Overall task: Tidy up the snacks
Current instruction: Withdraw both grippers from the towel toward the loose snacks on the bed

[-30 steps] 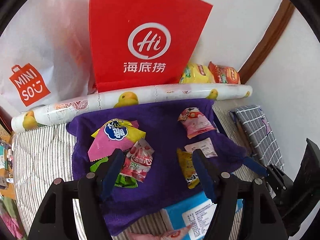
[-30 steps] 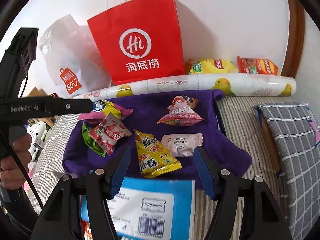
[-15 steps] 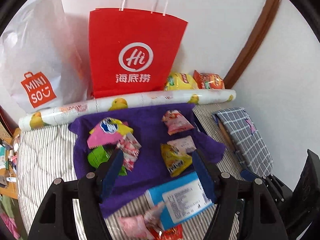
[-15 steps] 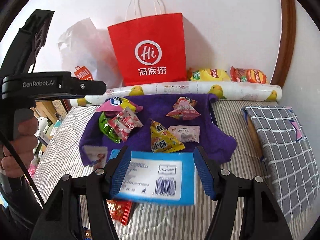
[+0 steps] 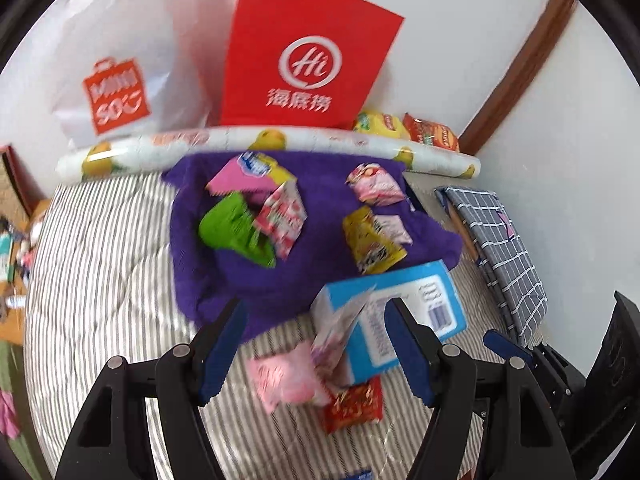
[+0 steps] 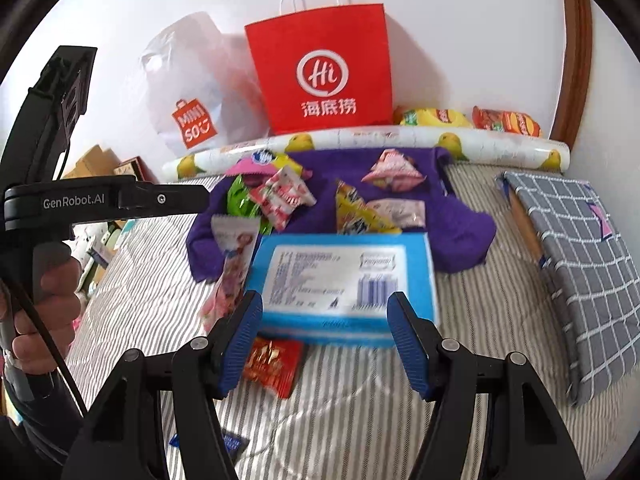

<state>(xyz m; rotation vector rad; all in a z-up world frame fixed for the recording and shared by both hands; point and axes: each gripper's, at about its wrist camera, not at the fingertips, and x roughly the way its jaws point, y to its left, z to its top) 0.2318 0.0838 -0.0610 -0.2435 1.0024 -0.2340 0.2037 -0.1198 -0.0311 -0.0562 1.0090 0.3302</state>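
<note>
Both hand-held grippers, left (image 5: 314, 354) and right (image 6: 324, 342), hover with jaws apart and empty above the bed (image 6: 360, 408), where the blue box (image 6: 344, 276) looks light and stiff, best pinched across its narrow sides.

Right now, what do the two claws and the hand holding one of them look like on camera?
Both claws, left and right, have black angular arms with silver screws and blue ribbed fingers. From the right camera, the left claw's black body reads "GenRobot.AI" in white; a thin black cable runs down past the hand on its grey grip. A dark sleeve shows below.
</note>
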